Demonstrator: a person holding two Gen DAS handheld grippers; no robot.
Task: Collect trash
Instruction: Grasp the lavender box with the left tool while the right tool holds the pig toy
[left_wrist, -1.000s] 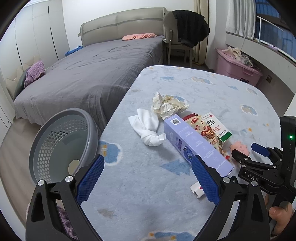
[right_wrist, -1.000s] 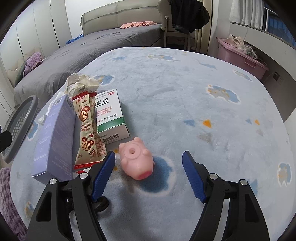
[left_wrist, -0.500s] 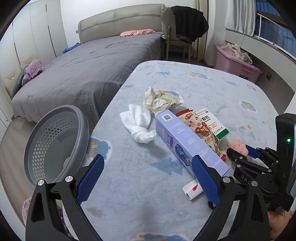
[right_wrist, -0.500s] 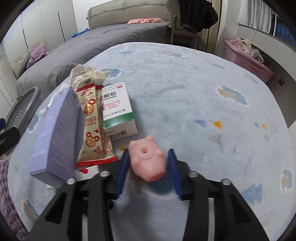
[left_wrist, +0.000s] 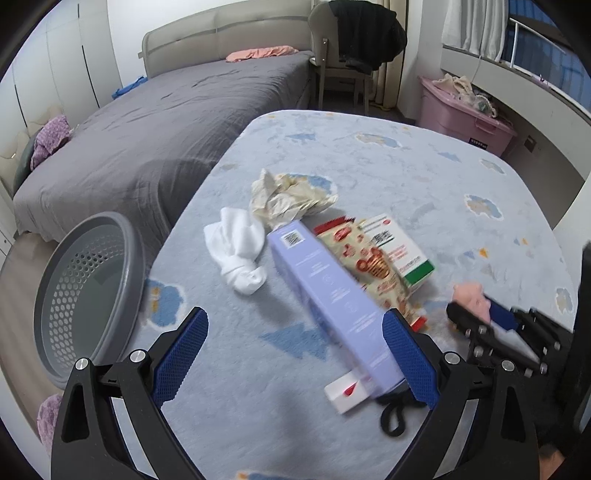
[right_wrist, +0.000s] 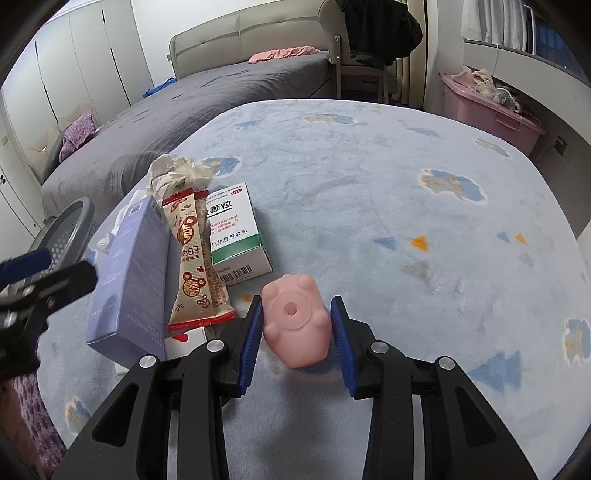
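My right gripper (right_wrist: 297, 328) is shut on a pink pig toy (right_wrist: 295, 325), its blue pads against both sides; the toy also shows in the left wrist view (left_wrist: 471, 299). My left gripper (left_wrist: 295, 354) is open and empty above the table, near a long purple box (left_wrist: 328, 295). Beside the box lie a red-and-cream snack wrapper (left_wrist: 365, 262), a white-and-green medicine box (left_wrist: 402, 251), crumpled paper (left_wrist: 288, 199) and a knotted white cloth (left_wrist: 238, 258). A grey perforated bin (left_wrist: 85, 295) stands off the table's left edge.
The table wears a light blue patterned cloth (right_wrist: 406, 184). A small white card with a red mark (left_wrist: 347, 391) and a black cord (left_wrist: 395, 417) lie by the purple box. A grey bed (left_wrist: 166, 129), a chair (left_wrist: 343, 74) and a pink storage box (left_wrist: 465, 114) stand beyond.
My right gripper went from open around the pig toy to shut on it. My left gripper drifted back and left, staying open.
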